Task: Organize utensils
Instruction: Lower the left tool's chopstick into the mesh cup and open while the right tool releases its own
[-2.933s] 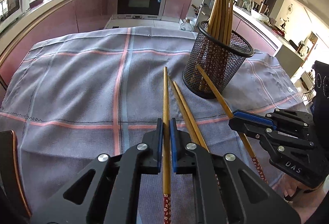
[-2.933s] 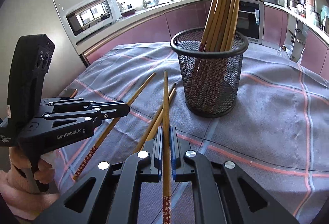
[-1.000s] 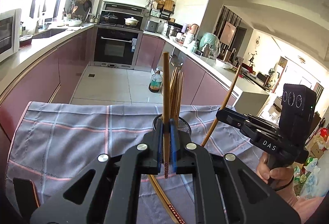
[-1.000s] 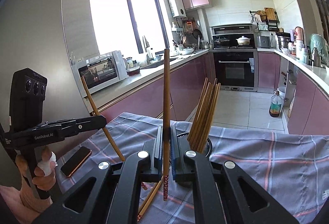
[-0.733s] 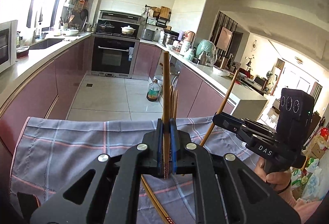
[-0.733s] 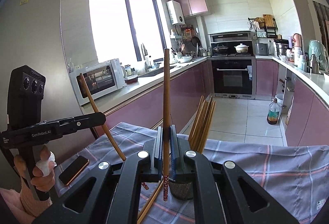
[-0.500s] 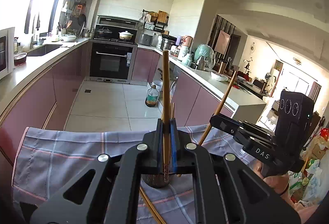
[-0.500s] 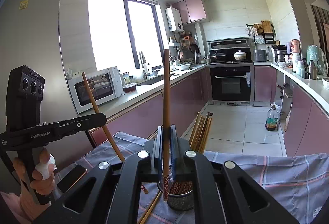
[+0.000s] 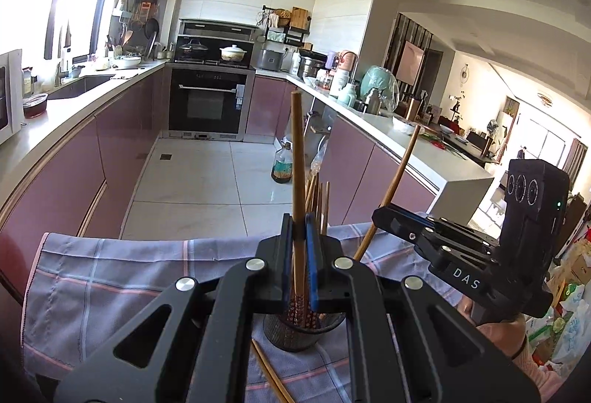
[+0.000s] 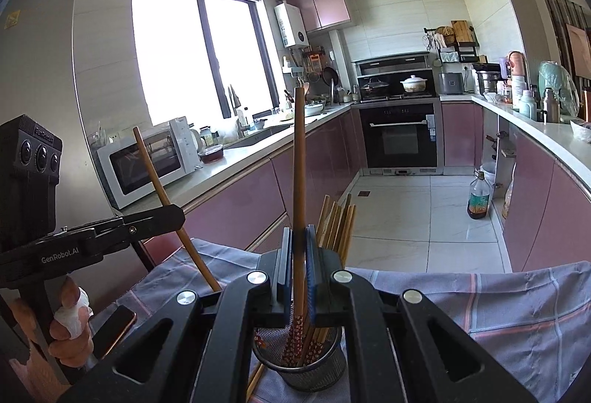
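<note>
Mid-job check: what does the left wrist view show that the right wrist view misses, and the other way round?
Only the left wrist view shows the right gripper from outside, shut on its tilted chopstick, and a loose chopstick lying on the cloth.

Only the right wrist view shows the left gripper from outside, the phone on the table, and the microwave.

Both show a gripper holding a chopstick upright over the mesh holder, which already contains chopsticks, plus the oven.

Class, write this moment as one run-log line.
left gripper: shut on chopstick | right gripper: shut on second chopstick | both upright over mesh cup | loose chopstick on cloth
</note>
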The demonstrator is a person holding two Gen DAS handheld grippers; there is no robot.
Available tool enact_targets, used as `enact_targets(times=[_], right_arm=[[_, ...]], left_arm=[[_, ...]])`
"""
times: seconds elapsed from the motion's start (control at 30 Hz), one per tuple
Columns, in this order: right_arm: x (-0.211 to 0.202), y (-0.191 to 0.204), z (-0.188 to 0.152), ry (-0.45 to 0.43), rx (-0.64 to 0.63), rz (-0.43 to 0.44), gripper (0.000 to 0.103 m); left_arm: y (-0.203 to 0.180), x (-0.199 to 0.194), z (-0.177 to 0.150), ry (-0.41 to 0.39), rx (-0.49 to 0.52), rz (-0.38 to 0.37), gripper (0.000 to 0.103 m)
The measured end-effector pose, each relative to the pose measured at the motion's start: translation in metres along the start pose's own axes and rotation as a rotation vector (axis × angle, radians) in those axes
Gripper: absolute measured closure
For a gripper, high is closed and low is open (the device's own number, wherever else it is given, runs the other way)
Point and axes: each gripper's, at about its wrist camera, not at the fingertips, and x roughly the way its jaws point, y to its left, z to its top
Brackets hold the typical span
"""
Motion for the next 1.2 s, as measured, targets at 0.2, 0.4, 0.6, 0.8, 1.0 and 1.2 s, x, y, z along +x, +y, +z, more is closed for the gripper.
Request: enact_targets(times=[0.2,0.4,0.6,0.8,1.0,1.2], right_arm=[[0.017,-0.005,-0.009,0.077,0.012,0.002,0.098],[0.032,-0.002,-0.020,0.173,-0.008,-0.004,0.097],[0.044,-0.008,-0.027,0.234,0.017,-0.018,0.095],[0.046,-0.013,-0.030,0.240,0.035,-0.034,0.094],[0.042,-0.013,-0.032,0.226,0.041,-0.023,0.086],[0.033,-0.008,-0.038,0.216,0.027,-0.008,0.081]], left_arm=[[0.004,0.029,-0.010,0.079,0.004,0.005,0.096],[0.009,0.056,-0.019,0.167,0.032,0.000,0.096],[0.014,0.082,-0.025,0.235,0.049,-0.004,0.095],[0.024,0.104,-0.029,0.262,0.039,0.007,0.095],[0.036,0.112,-0.039,0.265,0.013,0.026,0.095],[0.043,0.103,-0.053,0.246,-0.006,0.045,0.095]])
